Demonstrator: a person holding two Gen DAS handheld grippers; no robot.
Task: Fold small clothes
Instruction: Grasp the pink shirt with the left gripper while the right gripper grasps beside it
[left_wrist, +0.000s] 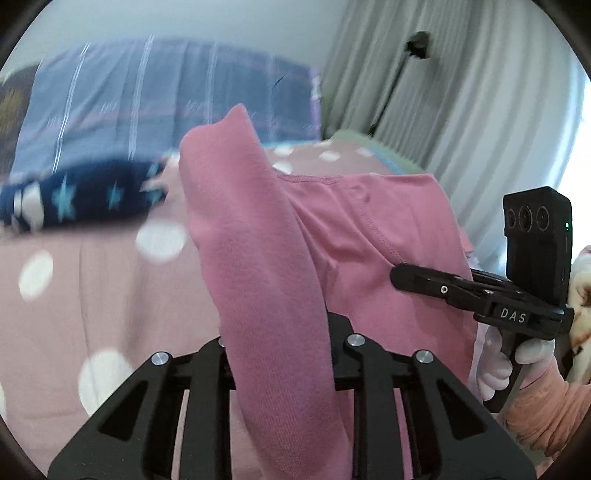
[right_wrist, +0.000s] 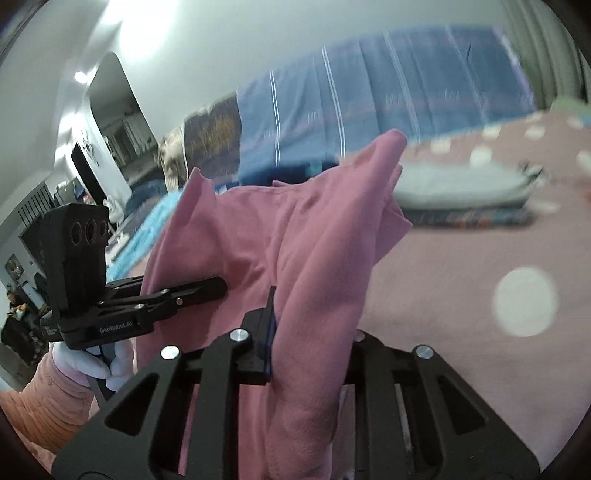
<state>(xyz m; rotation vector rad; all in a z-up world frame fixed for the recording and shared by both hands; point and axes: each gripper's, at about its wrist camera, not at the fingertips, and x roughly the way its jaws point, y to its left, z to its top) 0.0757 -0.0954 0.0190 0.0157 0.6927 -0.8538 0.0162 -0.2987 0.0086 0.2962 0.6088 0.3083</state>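
We cannot see the left gripper's fingers (left_wrist: 325, 325) or one right finger (right_wrist: 354, 336), both buried under the pink garment (left_wrist: 266, 258), while motion smears the blue striped bedding (left_wrist: 166, 96) behind.

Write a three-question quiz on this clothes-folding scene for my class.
1. True or false: both hand-held grippers are shut on the pink garment.
2. What pattern does the bedspread show? A) white dots B) green checks C) red stripes
3. Fill in: the right hand-held gripper meets the garment near a stitched ____.

Key: 1 true; the left hand-held gripper grips it too. 2 A. 3 seam.
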